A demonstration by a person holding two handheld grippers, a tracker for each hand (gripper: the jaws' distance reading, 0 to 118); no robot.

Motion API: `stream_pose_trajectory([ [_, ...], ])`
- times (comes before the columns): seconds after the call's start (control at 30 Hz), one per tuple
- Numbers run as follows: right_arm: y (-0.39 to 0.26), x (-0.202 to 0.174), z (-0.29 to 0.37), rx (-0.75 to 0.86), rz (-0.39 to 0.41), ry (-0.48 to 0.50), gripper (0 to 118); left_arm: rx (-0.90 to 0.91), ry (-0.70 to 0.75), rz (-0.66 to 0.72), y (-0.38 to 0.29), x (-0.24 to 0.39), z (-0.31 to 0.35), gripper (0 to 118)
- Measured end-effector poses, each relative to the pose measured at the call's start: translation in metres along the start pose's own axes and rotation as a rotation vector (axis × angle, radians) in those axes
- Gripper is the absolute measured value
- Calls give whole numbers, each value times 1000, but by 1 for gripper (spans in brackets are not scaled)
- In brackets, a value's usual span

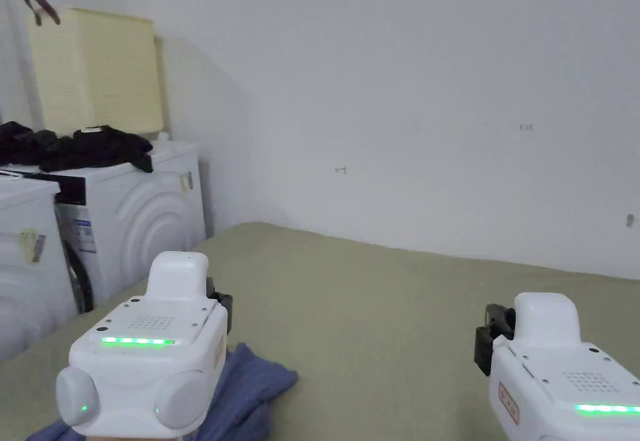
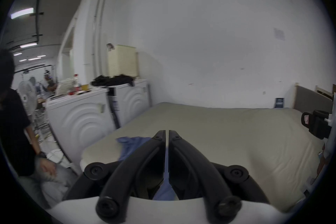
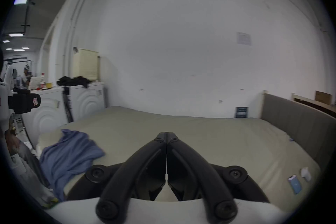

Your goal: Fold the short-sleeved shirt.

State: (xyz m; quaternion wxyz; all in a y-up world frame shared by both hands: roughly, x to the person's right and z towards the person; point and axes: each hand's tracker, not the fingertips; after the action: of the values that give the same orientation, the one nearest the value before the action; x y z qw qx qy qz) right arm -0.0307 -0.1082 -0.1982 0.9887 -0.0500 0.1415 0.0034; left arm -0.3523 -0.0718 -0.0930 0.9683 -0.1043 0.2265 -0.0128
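The blue short-sleeved shirt (image 1: 256,386) lies crumpled at the near left corner of an olive-green bed (image 1: 387,311); in the right gripper view the shirt (image 3: 71,153) partly hangs over the bed's edge. My left gripper (image 1: 224,310) hovers just above it, jaws shut on nothing. In the left gripper view its jaws (image 2: 167,132) meet with a hairline gap, and the shirt (image 2: 131,144) shows below them. My right gripper (image 1: 490,336) is held over bare bed to the right, and its jaws (image 3: 166,134) are shut and empty.
Two white washing machines (image 1: 137,211) stand left of the bed, with black clothes (image 1: 94,145) and a cream basket (image 1: 94,67) on top. A grey headboard (image 3: 300,124) bounds the right. A small blue item (image 3: 295,185) lies near the bed's right edge. A person (image 2: 16,118) stands at left.
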Motion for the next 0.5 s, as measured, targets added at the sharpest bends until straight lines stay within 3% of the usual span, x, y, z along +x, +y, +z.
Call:
stream_pose_trajectory([
  [0.23, -5, -78, -27, -16, -27, 166, 3, -49, 199, 30, -17, -88, 12, 3],
  [0.5, -10, -94, -39, -41, 1, 204, 3, -95, 206, 34, -27, -101, -8, 3],
])
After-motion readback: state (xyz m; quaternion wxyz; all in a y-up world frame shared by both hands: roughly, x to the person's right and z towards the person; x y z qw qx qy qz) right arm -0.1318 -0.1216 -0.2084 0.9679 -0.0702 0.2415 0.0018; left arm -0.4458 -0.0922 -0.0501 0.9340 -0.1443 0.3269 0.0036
